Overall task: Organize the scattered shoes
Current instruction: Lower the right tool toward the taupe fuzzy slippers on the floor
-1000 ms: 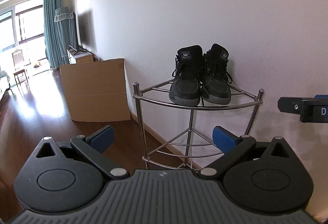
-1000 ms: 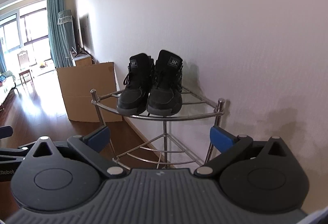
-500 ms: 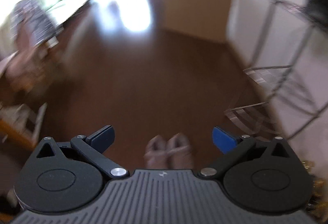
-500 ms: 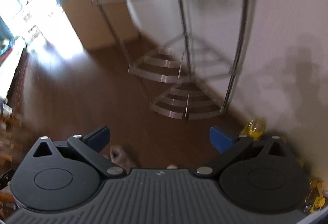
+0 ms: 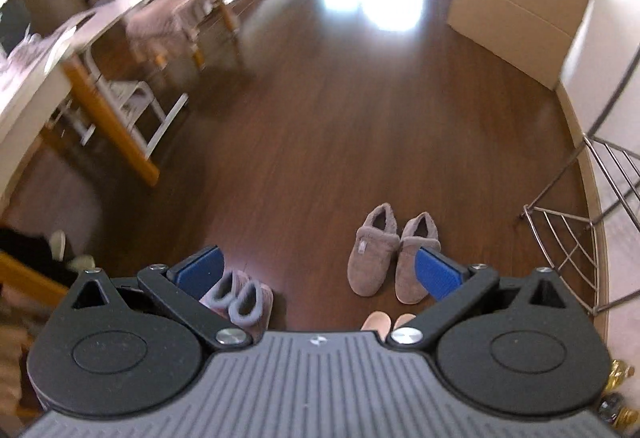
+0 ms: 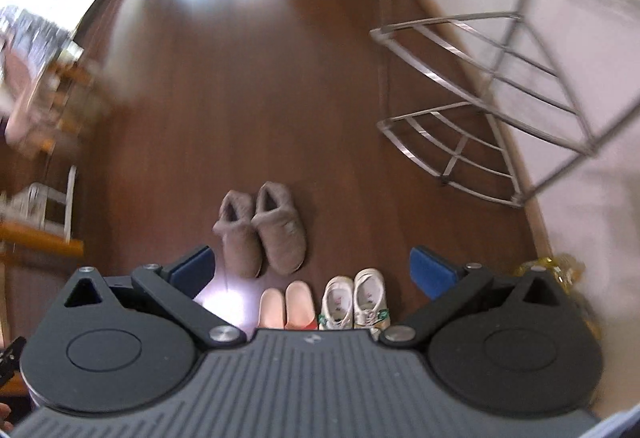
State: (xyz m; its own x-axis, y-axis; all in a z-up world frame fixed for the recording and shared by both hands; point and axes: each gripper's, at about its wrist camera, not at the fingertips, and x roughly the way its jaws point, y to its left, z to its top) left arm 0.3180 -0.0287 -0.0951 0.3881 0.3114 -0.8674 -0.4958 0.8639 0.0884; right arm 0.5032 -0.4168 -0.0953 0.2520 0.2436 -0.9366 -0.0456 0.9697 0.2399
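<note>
While both grippers' fingers point(image 5: 436, 272) point(image 6: 430, 270) gape wide and empty, fuzzy brown slippers point(image 6: 262, 228), pink slippers point(image 6: 286, 304) and white sneakers point(image 6: 356, 298) await shelving on the chrome wire rack point(image 6: 460, 141).

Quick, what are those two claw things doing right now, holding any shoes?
Left gripper: open, holding nothing.
Right gripper: open, holding nothing.
</note>
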